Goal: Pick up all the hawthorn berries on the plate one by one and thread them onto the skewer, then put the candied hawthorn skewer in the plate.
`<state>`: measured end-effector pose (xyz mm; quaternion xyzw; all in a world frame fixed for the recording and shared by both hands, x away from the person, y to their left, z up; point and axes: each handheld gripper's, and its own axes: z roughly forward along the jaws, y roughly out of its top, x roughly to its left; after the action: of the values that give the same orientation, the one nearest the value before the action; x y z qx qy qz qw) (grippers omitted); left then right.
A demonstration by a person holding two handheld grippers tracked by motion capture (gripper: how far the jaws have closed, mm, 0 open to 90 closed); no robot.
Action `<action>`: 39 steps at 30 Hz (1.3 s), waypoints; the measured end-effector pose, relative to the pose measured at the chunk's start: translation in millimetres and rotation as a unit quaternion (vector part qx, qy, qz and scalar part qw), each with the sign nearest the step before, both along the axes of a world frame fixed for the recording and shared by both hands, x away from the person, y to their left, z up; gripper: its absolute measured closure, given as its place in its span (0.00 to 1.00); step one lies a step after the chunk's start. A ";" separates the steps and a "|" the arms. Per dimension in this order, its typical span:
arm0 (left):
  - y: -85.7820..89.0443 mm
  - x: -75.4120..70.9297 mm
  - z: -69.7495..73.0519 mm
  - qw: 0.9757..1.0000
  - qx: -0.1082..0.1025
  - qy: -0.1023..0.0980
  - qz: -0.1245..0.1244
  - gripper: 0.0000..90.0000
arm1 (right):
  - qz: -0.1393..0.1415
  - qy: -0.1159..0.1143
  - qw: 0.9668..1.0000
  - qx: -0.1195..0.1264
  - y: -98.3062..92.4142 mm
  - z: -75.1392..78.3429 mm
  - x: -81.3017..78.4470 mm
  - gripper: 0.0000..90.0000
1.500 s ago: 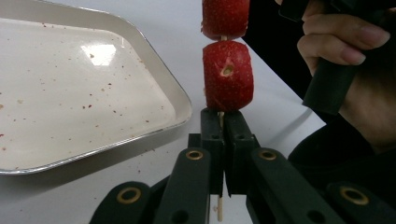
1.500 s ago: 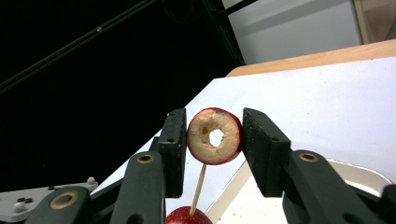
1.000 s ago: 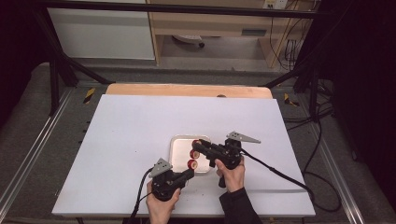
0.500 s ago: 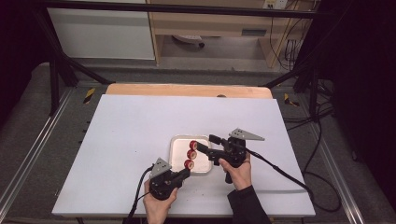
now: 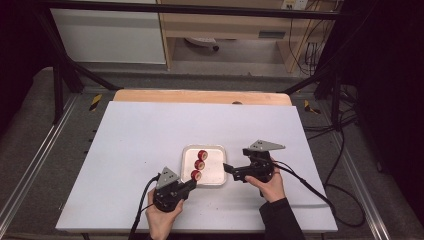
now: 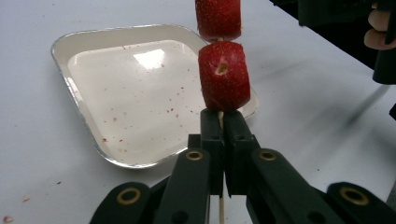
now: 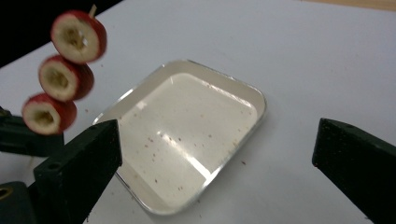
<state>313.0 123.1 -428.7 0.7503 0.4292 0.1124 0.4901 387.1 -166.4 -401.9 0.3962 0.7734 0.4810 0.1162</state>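
Strawberries, three of them, red outside with pale cut faces and hollow cores, sit threaded on a thin wooden skewer. The left gripper is clenched on the skewer's bare end. The skewer's long axis runs from that gripper away from the table's near edge, out over the shallow metal tray near the table's middle. The right gripper, beside the tray's right rim, has just been opening; its jaws stand wide with nothing between them.
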 end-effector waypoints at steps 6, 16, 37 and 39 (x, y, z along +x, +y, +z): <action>3.3 3.7 8.5 1.000 0.022 -0.003 -0.006 0.98 | -0.008 0.017 1.000 -0.022 -16.9 -10.8 -5.4 0.01; 3.1 19.1 24.8 0.998 0.065 -0.005 -0.012 0.98 | -0.012 0.029 0.998 -0.055 -45.6 -28.1 -15.1 0.01; -9.1 53.1 34.4 0.993 0.120 0.006 -0.014 0.98 | 0.000 0.027 0.995 -0.095 -72.3 -44.0 -29.9 0.01; -10.4 56.3 32.7 0.992 0.127 0.010 -0.012 0.98 | 0.000 0.026 0.995 -0.098 -72.9 -44.0 -30.4 0.01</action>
<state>369.3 112.7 -396.0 0.8127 0.4069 0.1524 0.3883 356.7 -239.3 -445.9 0.3954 0.8194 0.3926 0.1342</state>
